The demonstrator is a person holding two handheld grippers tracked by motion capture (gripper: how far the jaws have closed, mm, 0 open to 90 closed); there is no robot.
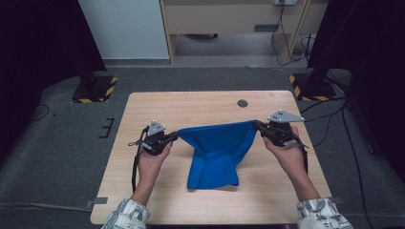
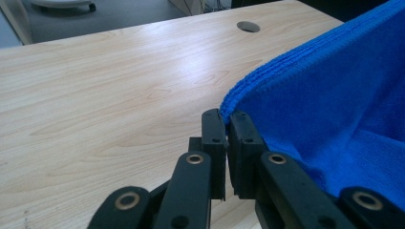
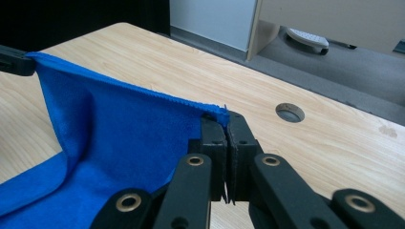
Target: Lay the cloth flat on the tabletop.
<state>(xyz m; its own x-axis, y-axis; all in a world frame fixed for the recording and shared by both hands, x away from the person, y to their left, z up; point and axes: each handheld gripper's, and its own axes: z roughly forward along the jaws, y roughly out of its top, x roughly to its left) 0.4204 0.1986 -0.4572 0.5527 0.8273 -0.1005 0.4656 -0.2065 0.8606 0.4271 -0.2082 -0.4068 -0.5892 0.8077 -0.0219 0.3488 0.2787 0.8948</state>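
Observation:
A blue cloth (image 1: 217, 152) hangs stretched between my two grippers above the wooden table (image 1: 143, 109), its lower end resting folded on the tabletop. My left gripper (image 1: 175, 137) is shut on the cloth's left top corner (image 2: 228, 109); the fabric (image 2: 334, 109) spreads to the right of its closed jaws. My right gripper (image 1: 258, 126) is shut on the right top corner (image 3: 220, 114), with the cloth (image 3: 119, 138) sloping away to the left. At the far left of the right gripper view, the left gripper (image 3: 19, 61) shows as a dark tip at the cloth's other corner.
A round cable hole (image 1: 242, 103) sits in the table near its far edge, also seen as the hole (image 2: 248, 26) and the hole (image 3: 290, 112). Black stands with yellow-striped feet (image 1: 95, 88) flank the table on grey carpet. Cables trail at the right (image 1: 329, 119).

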